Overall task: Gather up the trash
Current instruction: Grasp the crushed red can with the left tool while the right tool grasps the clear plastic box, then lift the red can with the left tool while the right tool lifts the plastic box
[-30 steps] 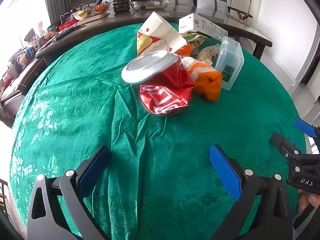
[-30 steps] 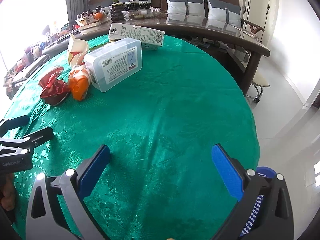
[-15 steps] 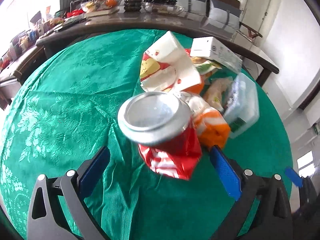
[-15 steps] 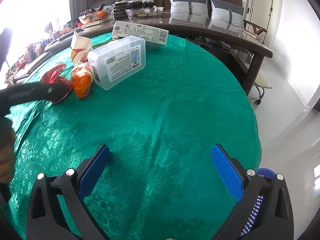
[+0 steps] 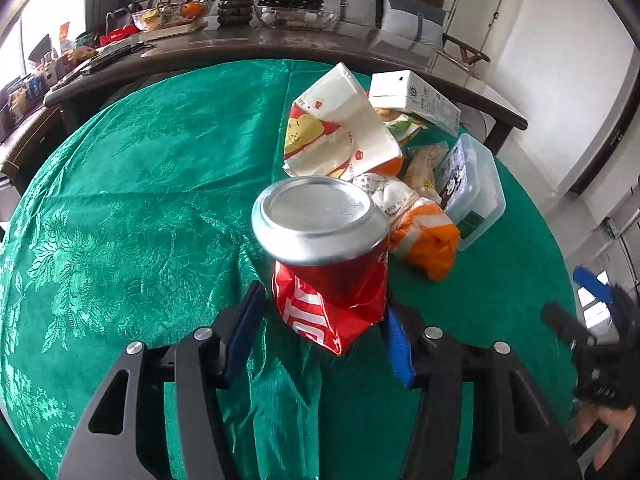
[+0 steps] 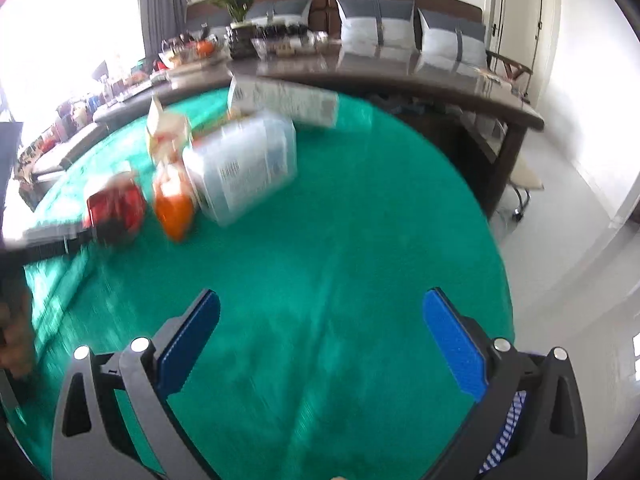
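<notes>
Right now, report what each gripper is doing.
Left gripper: fingers closed on the crushed red can.
Right gripper: open, holding nothing, above the green tablecloth.

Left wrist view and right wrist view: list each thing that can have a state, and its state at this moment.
left gripper: closed on the can's sides
crushed red can: dented, upright, silver end up
right gripper: open, empty, over the green tablecloth
clear plastic box: lying on its side
white carton: lying flat
orange wrapper: crumpled, beside the can

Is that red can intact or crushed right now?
Crushed: the red can has a crumpled, folded red wall below its round silver end, between the left hand-held gripper pads.
</notes>
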Tool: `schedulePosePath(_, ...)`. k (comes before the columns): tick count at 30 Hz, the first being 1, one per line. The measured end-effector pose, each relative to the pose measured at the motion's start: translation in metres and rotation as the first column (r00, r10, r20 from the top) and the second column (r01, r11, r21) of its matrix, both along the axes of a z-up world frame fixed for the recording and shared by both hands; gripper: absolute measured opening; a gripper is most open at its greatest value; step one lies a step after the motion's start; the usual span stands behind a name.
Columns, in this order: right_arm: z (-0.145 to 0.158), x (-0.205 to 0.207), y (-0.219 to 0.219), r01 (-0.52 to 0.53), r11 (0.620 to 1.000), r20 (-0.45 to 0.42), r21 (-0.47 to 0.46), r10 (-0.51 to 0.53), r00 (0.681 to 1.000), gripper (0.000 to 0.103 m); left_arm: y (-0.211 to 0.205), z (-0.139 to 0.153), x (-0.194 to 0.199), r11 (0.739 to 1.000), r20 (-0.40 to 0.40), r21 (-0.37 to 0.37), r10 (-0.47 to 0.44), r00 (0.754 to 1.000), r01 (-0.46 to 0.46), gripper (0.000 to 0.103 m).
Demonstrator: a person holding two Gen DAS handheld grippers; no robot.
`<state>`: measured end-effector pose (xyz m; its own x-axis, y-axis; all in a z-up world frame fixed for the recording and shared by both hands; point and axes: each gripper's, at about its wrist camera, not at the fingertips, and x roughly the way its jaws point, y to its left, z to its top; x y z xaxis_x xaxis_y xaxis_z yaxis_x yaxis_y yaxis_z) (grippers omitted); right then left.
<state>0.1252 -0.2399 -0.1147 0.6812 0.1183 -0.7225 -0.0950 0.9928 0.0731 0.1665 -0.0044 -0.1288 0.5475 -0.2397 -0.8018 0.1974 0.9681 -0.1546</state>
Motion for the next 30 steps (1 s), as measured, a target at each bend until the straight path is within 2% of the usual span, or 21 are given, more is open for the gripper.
schedulePosePath(2, 0.012, 0.023, 0.01, -0.006, 0.997, 0.003, 0.08, 0.006, 1.0, 0.098, 0.001, 0.001, -0.002, 1.0, 0.002, 0.004, -0.013, 1.0, 0.013, 0.057)
schedulePosePath(6, 0.016, 0.069, 0.037, -0.01, 0.985, -0.048, 0.172, 0.019, 0.999, 0.098, 0.007, 0.001, -0.008, 1.0, 0.003, 0.008, -0.007, 1.0, 0.007, 0.075)
schedulePosePath(8, 0.012, 0.082, 0.046, -0.003, 0.984, -0.078, 0.18, 0.017, 0.997, 0.098, 0.012, 0.001, -0.012, 1.0, 0.0, 0.006, -0.002, 1.0, 0.002, 0.08)
schedulePosePath(9, 0.009, 0.09, 0.05, 0.007, 0.985, -0.102, 0.17, 0.011, 0.995, 0.093, 0.015, 0.001, -0.014, 1.0, -0.001, 0.008, -0.001, 1.0, 0.001, 0.083)
schedulePosePath(10, 0.006, 0.095, 0.053, 0.016, 0.987, -0.118, 0.161, 0.003, 0.993, 0.077, 0.017, 0.002, -0.017, 1.0, -0.001, 0.012, -0.001, 1.0, 0.001, 0.085)
schedulePosePath(12, 0.003, 0.096, 0.051, 0.032, 0.987, -0.147, 0.16, -0.008, 0.989, 0.057, 0.02, 0.002, -0.023, 1.0, 0.002, 0.019, -0.007, 1.0, 0.007, 0.088)
schedulePosePath(16, 0.008, 0.077, 0.025, 0.049, 0.969, -0.138, 0.243, -0.016, 0.99, 0.04, 0.027, 0.004, -0.035, 0.999, 0.007, 0.029, -0.022, 1.0, 0.022, 0.09)
schedulePosePath(17, 0.008, 0.072, 0.017, 0.054, 0.961, -0.143, 0.272, -0.015, 0.99, 0.039, 0.028, 0.005, -0.038, 0.999, 0.007, 0.026, -0.026, 1.0, 0.026, 0.091)
schedulePosePath(20, 0.002, 0.05, -0.021, 0.088, 0.898, -0.191, 0.431, -0.004, 0.982, 0.037, 0.028, 0.008, -0.042, 0.999, 0.011, 0.018, -0.047, 0.999, 0.047, 0.091)
schedulePosePath(25, -0.017, 0.026, -0.068, 0.159, 0.797, -0.262, 0.583, -0.002, 0.965, 0.036, 0.025, 0.018, -0.036, 0.999, 0.031, 0.003, -0.053, 0.998, 0.053, 0.096)
schedulePosePath(26, -0.019, 0.024, -0.074, 0.173, 0.789, -0.269, 0.59, -0.009, 0.963, 0.037, 0.021, 0.019, -0.032, 0.998, 0.032, 0.006, -0.056, 0.998, 0.056, 0.096)
schedulePosePath(30, -0.016, 0.018, -0.084, 0.191, 0.843, -0.26, 0.503, -0.063, 0.964, 0.041, 0.005, 0.021, -0.016, 0.997, 0.044, 0.02, -0.075, 0.996, 0.075, 0.096)
